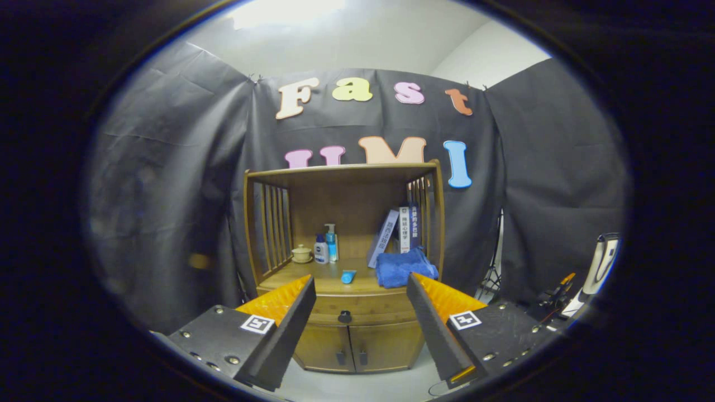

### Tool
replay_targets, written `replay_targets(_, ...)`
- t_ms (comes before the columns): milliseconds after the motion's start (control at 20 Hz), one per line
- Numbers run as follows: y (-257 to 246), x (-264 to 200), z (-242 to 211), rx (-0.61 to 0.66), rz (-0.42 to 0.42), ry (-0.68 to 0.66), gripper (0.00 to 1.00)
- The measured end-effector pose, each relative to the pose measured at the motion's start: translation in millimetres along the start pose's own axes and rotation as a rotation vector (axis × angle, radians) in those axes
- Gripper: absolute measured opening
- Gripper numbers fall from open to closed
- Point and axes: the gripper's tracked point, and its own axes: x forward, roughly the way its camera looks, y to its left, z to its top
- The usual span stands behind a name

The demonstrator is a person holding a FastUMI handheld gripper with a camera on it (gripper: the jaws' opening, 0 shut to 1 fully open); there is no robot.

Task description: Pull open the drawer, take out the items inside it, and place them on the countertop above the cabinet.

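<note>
Drawer (357, 310) at lower centre looks shut, a blue tube (348, 276) and blue cloth (403, 267) lying on the countertop (313, 279), fitting start or finish; gripper (360, 290) gapes wide, empty.

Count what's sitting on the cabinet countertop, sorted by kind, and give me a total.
Pump or squeeze bottles: 2
Upright books: 3
Small lidded ceramic cup: 1
Blue folded cloth: 1
Blue lying tube: 1
Total: 8
Open tongs hold nothing.

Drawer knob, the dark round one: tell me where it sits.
In the gripper view the dark round drawer knob sits mid-front on the closed wooden drawer, above the two cabinet doors, beyond the open gripper.
</note>
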Motion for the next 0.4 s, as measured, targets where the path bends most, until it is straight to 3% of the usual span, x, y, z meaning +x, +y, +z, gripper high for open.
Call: replay_targets(400, -4.9, 1.5, -8.1, 0.013, 0.007, 0.032, 0.98)
